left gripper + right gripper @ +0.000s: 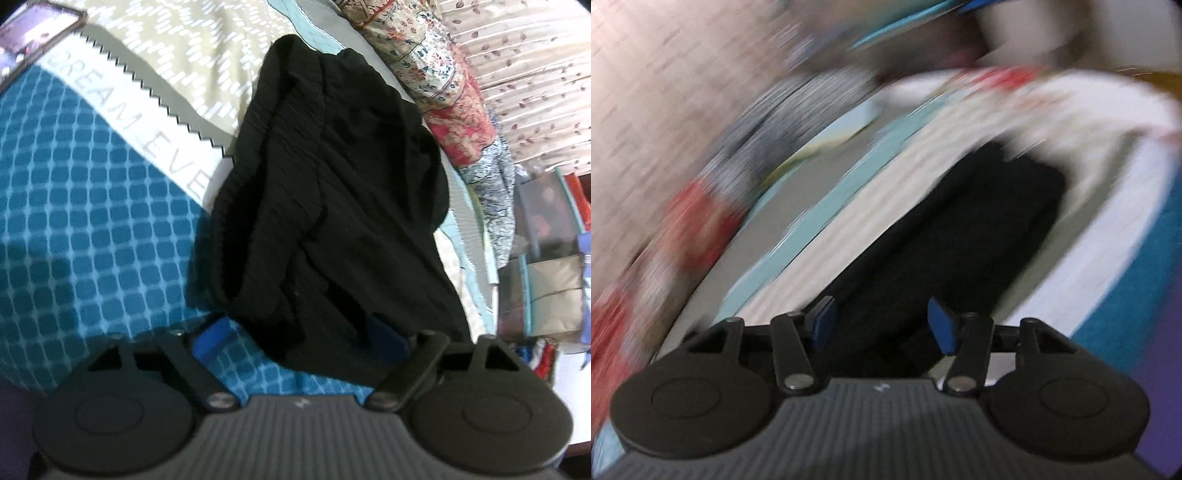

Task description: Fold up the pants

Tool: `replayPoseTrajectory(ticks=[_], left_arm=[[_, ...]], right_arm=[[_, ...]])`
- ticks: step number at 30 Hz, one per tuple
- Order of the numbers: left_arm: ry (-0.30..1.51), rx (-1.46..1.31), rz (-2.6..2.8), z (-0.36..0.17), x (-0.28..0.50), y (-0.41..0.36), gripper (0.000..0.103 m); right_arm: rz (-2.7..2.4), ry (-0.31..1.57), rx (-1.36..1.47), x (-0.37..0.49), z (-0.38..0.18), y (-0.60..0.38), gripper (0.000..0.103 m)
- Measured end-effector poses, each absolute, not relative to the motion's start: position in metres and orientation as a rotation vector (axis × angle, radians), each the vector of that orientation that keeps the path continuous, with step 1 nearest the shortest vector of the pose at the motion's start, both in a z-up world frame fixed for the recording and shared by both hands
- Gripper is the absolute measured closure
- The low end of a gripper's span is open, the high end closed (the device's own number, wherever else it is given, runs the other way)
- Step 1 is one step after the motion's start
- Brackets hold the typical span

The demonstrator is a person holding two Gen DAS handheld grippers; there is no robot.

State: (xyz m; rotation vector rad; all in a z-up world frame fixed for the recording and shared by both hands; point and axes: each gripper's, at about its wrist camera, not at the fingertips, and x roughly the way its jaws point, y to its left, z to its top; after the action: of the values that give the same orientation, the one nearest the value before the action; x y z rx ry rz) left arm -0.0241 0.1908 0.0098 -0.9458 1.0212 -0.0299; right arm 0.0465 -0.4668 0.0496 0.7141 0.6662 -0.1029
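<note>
- The black pants [332, 199] sit bunched in a rough folded heap in the middle of the left wrist view, lying across the bedspread [92, 221] where the teal grid print meets the white band with lettering and the tan patterned part.
- The left gripper [299, 339] is spread wide at the bottom of the frame. One blue pad [212, 338] is over bare bedspread, the other is half hidden behind the near edge of the fabric. Nothing looks pinched, so it reads as let go.
- The right gripper [882, 325] is partly open too, blue fingertips [942, 328] apart with the dark pants [960, 240] showing between and beyond them, not clamped. That view is badly smeared, so finer detail is a guess.
- Risk-wise: the heap is lumpy with loose layers, so it could easily slump open with nothing holding it.
- The left pad tucked under the hem could snag the cloth and drag the fold apart on pulling back.
- A phone [33, 33] sits at the upper left, well apart from the pants, so it's probably safe.
- The floral bedding [443, 74] at the upper right is near the far end of the pile.
</note>
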Motion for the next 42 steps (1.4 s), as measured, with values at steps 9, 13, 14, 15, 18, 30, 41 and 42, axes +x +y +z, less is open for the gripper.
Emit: replayPoseTrajectory(ticks=[9,13,14,15,18,30,41,42], left_arm=[[1.024,-0.993,-0.001,-0.009,-0.015,0.188,0.085],[1.01,-1.023,-0.008,-0.009,-0.022,0.194,0.089],[1.002,-1.021,-0.009,-0.006,-0.024,0.196,0.09],[0.995,-1.027,-0.011,-0.005,-0.027,0.199,0.09],[0.973,-1.063,-0.032,-0.002,-0.036,0.207,0.091],[0.947,-1.021,0.05,0.008,-0.077,0.228,0.096],[0.831,-0.907,0.033,0.041,-0.081,0.231,0.085],[0.821,-0.879,0.026,0.046,-0.072,0.228,0.085]], right_arm=[[0.609,0.75,0.052,0.054,0.068,-0.224,0.026],[0.774,0.717,-0.248,0.052,0.049,-0.138,0.019],[0.793,0.73,-0.292,0.057,0.04,-0.124,0.019],[0.806,0.751,-0.328,0.06,0.031,-0.111,0.022],[0.823,0.822,-0.438,0.065,0.01,-0.079,0.07],[0.948,0.791,-0.464,0.013,0.034,-0.068,0.087],[0.881,0.838,-0.129,0.051,0.063,-0.106,0.054],[0.858,0.829,-0.098,0.055,0.065,-0.114,0.054]])
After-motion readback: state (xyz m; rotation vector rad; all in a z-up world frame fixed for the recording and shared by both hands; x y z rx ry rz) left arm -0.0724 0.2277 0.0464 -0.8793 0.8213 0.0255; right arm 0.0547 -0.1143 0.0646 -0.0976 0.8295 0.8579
